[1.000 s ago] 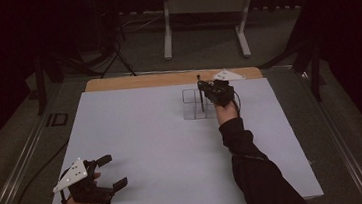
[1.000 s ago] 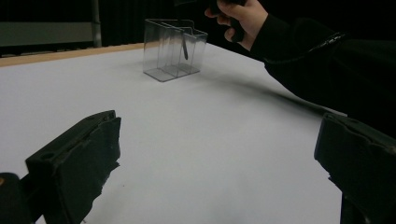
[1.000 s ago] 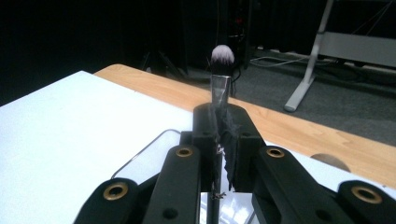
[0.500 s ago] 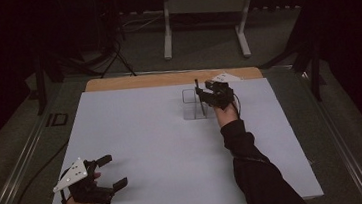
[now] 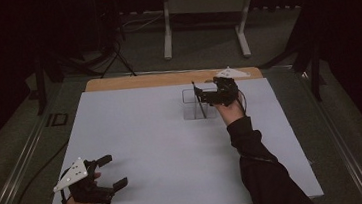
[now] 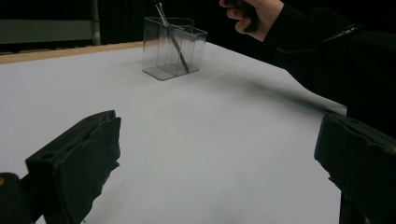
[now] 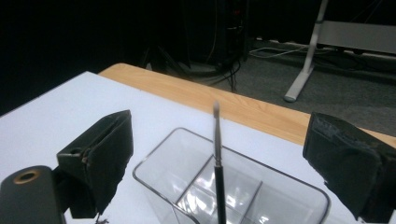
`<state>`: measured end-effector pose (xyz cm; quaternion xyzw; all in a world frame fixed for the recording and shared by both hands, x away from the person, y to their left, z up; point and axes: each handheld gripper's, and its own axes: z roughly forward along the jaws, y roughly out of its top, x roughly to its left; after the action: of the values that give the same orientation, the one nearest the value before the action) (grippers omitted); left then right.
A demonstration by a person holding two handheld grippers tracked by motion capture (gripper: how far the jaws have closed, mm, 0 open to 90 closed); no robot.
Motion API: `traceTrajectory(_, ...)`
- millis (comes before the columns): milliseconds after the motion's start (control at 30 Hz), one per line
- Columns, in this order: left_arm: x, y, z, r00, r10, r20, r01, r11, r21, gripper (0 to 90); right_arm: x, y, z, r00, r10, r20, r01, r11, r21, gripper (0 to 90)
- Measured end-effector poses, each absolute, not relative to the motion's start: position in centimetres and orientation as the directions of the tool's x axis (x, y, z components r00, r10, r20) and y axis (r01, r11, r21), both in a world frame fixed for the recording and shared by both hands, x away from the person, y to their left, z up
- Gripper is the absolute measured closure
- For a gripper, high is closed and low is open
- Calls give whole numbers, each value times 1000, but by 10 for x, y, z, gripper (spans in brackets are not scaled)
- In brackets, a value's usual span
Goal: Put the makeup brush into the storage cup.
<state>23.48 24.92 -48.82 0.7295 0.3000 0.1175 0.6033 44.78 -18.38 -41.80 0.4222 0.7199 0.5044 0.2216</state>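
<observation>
Right tool (image 5: 199,96) newly open, brush (image 7: 217,154) released.

This looks like a lab or recording studio set up for handling trials. A white work surface (image 5: 162,139) lies on a wooden table (image 5: 167,79), lit while the room around it stays dark. Grey carpet (image 5: 273,38) covers the floor. At twelve o'clock stands a white metal frame (image 5: 205,9); at eleven o'clock, a black stand with cables (image 5: 113,43).
</observation>
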Motion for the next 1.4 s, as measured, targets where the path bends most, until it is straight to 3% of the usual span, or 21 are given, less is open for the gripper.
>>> traceTrajectory(533, 235, 249, -488, 793, 578, -193, 299, -94, 950, 16, 435, -191, -407, -625, 779, 52, 367, 235, 900, 97)
traceTrajectory(733, 235, 249, -488, 792, 579, -194, 300, -92, 949, 16, 429, -194, -404, -650, 754, 98, 370, 201, 907, 100)
traceTrajectory(967, 236, 248, -489, 791, 579, -201, 307, -91, 947, 16, 425, -200, -406, -741, 661, 113, 333, 216, 918, 183)
traceTrajectory(1400, 236, 248, -489, 793, 576, -201, 308, -95, 947, 16, 408, -214, -399, -780, 619, 95, 289, 221, 932, 121)
